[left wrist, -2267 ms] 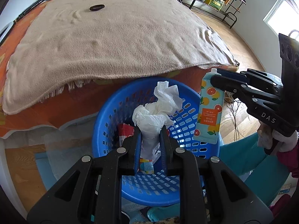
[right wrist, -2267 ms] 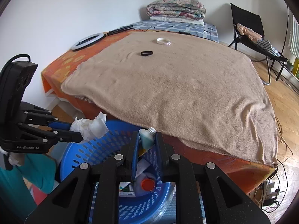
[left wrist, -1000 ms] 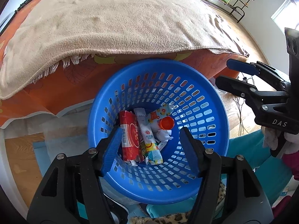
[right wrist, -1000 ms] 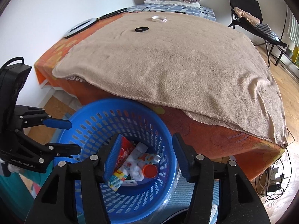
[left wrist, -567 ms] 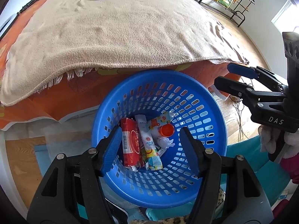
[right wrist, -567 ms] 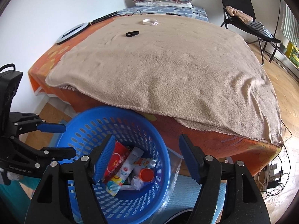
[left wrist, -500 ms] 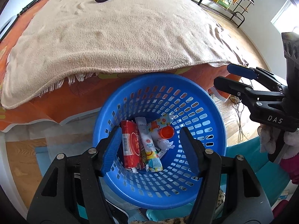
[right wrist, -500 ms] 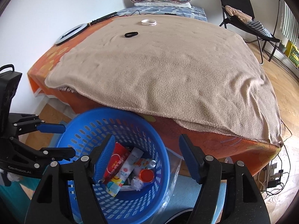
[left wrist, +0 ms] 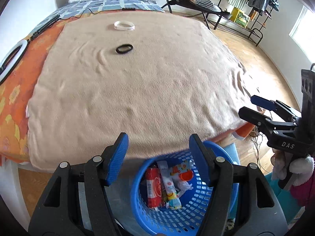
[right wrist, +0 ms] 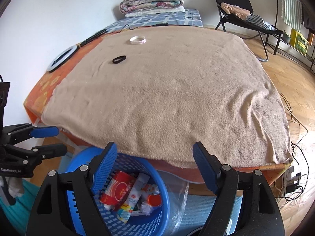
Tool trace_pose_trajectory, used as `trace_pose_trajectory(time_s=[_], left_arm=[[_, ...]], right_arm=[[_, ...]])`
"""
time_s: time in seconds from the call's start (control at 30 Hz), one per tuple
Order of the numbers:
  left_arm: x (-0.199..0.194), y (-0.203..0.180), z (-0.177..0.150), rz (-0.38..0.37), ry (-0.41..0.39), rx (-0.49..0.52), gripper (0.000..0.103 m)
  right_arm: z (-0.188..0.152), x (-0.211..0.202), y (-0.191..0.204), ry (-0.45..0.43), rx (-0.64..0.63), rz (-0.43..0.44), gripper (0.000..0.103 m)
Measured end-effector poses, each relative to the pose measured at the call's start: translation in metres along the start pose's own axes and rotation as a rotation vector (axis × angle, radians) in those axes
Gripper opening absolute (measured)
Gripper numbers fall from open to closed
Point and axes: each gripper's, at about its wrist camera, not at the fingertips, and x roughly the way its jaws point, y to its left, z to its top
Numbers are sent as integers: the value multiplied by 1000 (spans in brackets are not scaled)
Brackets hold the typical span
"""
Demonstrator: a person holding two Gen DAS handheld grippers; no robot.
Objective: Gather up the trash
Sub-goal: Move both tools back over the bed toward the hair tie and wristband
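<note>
Trash now sits in the blue basket [left wrist: 226,194] — tissue and bottle dropped; left gripper [left wrist: 159,157] gapes empty, right gripper [right wrist: 155,165] still spreading, nothing between.

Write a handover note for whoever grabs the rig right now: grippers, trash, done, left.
Left gripper: open, nothing between the fingers, above the blue basket.
Right gripper: jaws opening, nothing between them, also over the basket.
In the basket: red packet, striped sachet, orange-capped bottle, crumpled tissue.
On the beige blanket: black hair tie and white wristband, far side of the bed, apart from each other.
Left: no obvious trash on the blanket; decide whether those two rings count.
</note>
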Motion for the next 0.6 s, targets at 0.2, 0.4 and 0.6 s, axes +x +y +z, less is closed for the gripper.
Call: trace_pose_trajectory(time_s=[0.2,0.4,0.6], left_arm=[[11,33,54,43,-53,-37,66],[33,48,94,53,-71,-16,50],[63,55,122,61,-62,2,38]], right_arm=[[37,-3,-4,-111,1,7,79],[86,8,2,-155,-57,19,79],[143,40,-1,-103,-42,69,79]])
